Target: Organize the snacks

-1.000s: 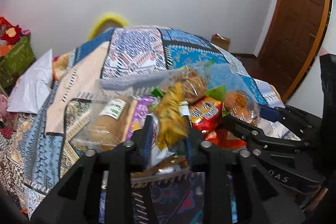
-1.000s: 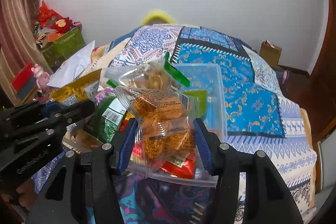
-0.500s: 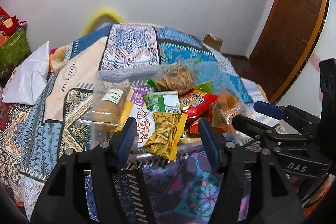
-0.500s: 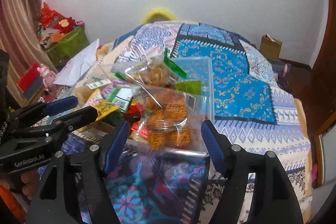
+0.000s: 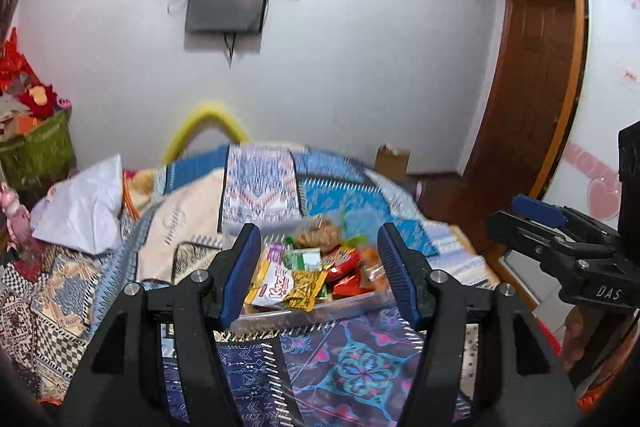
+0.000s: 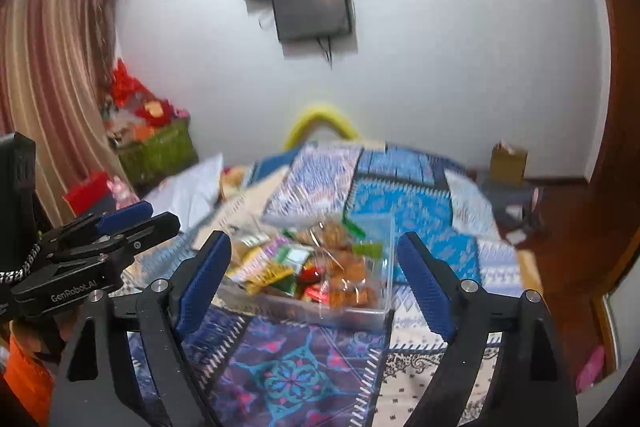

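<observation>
Clear plastic box [image 6: 352, 311] of snack packets [image 5: 304, 279] sat on the patterned bedspread [image 6: 296, 379].
Left gripper [image 5: 320, 267] hovered parted and empty; right gripper [image 6: 316, 279] was opening, pads clear of everything.

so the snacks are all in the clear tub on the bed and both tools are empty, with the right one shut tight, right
Not quite: the right tool is not shut. The right wrist view shows its jaws wide apart and opening, with nothing between them. The rest holds: the snacks sit in the clear tub on the bed, and the left tool is empty too.
</observation>
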